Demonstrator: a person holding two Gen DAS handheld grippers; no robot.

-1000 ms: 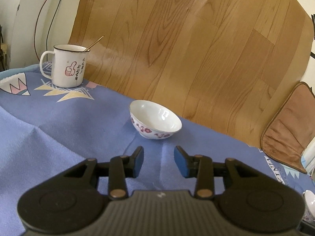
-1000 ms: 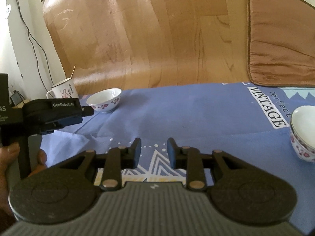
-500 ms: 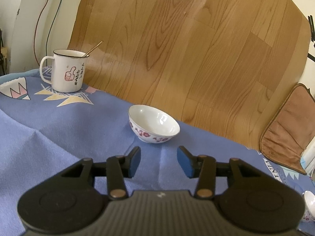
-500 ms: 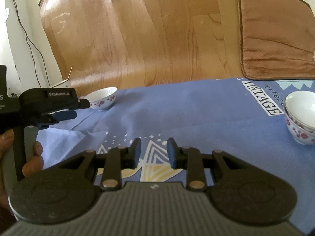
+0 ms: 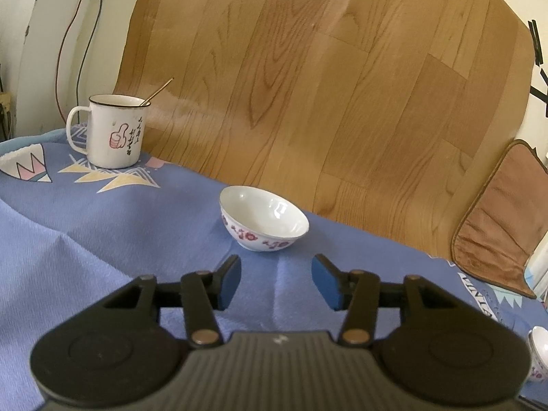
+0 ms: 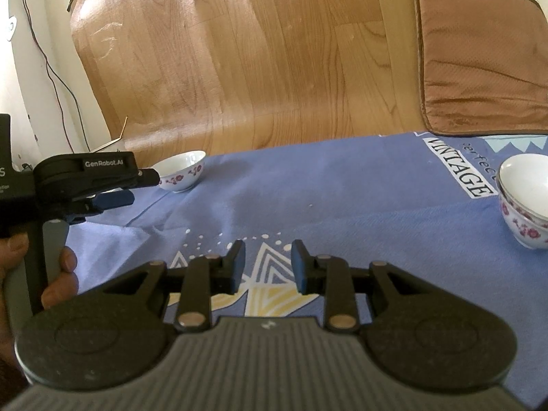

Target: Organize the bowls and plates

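A white bowl with purple flowers (image 5: pixel 263 217) stands upright on the blue tablecloth (image 5: pixel 102 239), just beyond my left gripper (image 5: pixel 275 279), which is open and empty. The same bowl shows far left in the right wrist view (image 6: pixel 181 170), in front of the left gripper (image 6: pixel 120 193). My right gripper (image 6: pixel 267 267) is open and empty over the cloth. A stack of white flowered bowls (image 6: pixel 524 198) stands at the right edge; it also shows in the left wrist view (image 5: pixel 539 356).
A white enamel mug with a thumbs-up print (image 5: pixel 113 130) holding a spoon stands at the back left. The table's far edge runs just behind the bowl. Beyond it are a wooden floor (image 5: pixel 325 85) and a brown cushion (image 6: pixel 479 54).
My left gripper has opened wider and moved back a little from the bowl. My right gripper has swung right, bringing the stacked bowls further into view.
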